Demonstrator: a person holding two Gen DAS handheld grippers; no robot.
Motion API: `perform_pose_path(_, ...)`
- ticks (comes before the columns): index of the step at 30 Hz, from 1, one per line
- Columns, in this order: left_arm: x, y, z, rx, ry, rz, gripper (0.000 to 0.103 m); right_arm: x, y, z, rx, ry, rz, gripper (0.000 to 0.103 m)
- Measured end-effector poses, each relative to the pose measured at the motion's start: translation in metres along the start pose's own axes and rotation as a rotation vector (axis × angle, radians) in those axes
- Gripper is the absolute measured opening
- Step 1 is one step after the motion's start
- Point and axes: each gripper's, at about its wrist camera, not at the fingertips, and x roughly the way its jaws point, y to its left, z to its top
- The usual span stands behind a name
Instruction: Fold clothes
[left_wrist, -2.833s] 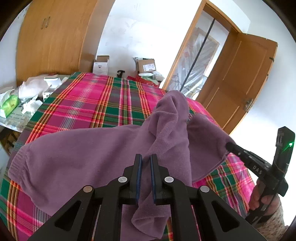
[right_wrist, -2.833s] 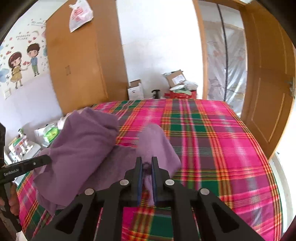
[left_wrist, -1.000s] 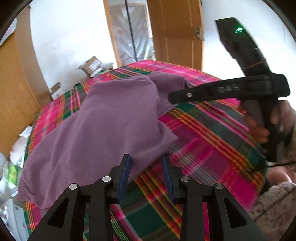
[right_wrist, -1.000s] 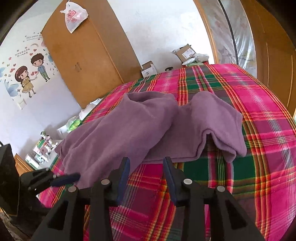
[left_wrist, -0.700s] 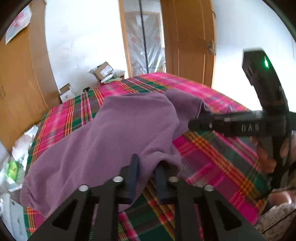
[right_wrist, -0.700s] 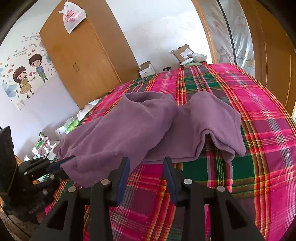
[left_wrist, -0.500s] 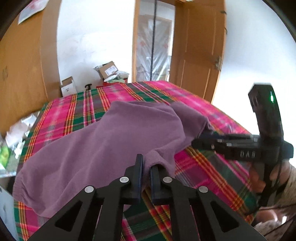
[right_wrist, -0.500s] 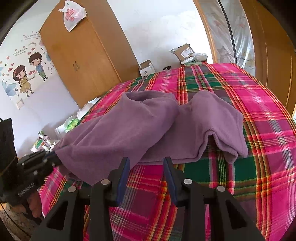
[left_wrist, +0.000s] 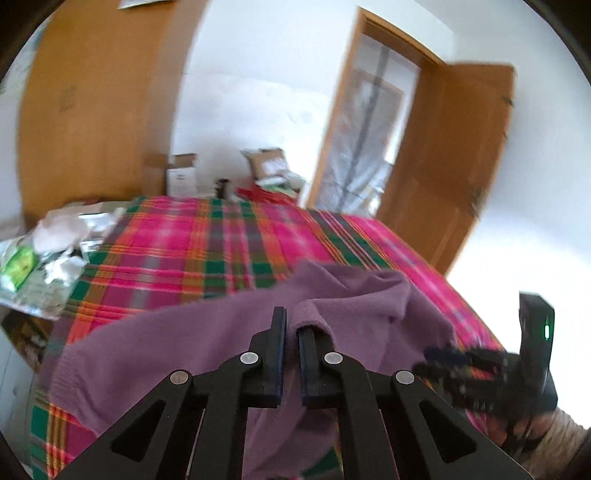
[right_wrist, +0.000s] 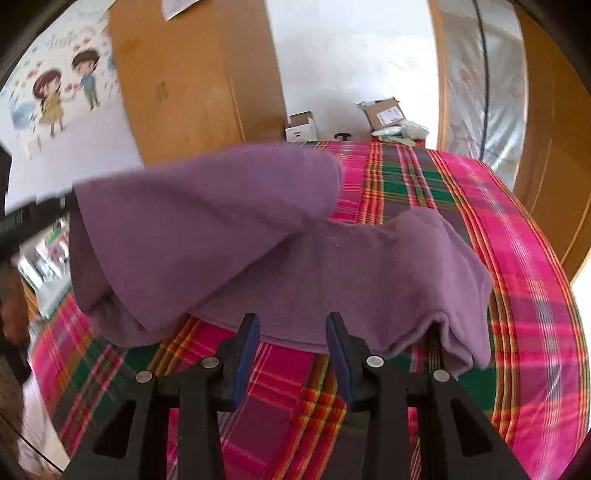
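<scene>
The left tongs (left_wrist: 291, 328) were clamped on an edge of the purple garment (right_wrist: 295, 240), lifting it off the plaid bed (right_wrist: 517, 258). The right tongs (right_wrist: 291, 332) stood wide, probably just short of its near edge, with bare bed beyond.

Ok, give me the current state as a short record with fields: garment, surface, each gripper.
garment: purple garment, one part lifted off the bed, the rest lying on it
surface: pink and green plaid bedspread
left gripper: shut on a fold of the garment, holding it raised
right gripper: open, empty, near the garment's front edge
background: wooden wardrobe, cardboard boxes, open door
</scene>
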Motion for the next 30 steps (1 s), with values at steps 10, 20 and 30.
perform_pose_path(10, -0.004, 0.048, 0.012, -0.126, -0.047, 0.098, 0.006, 0.03, 0.018, 0.004, -0.098, 0.059, 0.001, 0.038)
perform_pose_path(20, -0.003, 0.078, 0.012, -0.19, -0.057, 0.176, 0.006, 0.046, 0.033, 0.003, -0.196, 0.096, 0.017, 0.038)
perform_pose_path(30, -0.003, 0.097, 0.008, -0.245, -0.055, 0.22, 0.006, 0.057, 0.048, 0.004, -0.266, 0.114, 0.03, 0.038)
